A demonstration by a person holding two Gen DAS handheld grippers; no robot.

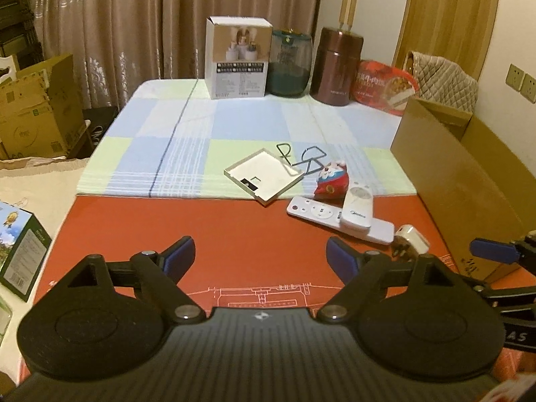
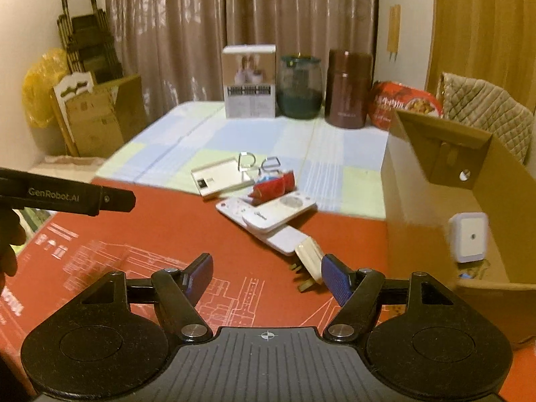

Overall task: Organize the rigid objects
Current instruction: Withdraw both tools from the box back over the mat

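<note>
Both grippers are hovering over the red mat (image 1: 234, 234), holding nothing. Left gripper (image 1: 261, 254) is sitting wide open, right gripper (image 2: 267, 276) is gaping a bit less. The plug adapter (image 2: 310, 261) is lying just ahead of the right one, touching its right finger. The two remotes (image 2: 268, 217) are piling up beyond, and the cardboard box (image 2: 435, 201) is off to its right.

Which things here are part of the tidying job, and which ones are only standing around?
For the job:
- two remote controls
- wall plug
- red toy figure
- flat white tray
- wire puzzle
- open cardboard box

Only standing around:
- white carton
- green jar
- brown canister
- curtain
</note>
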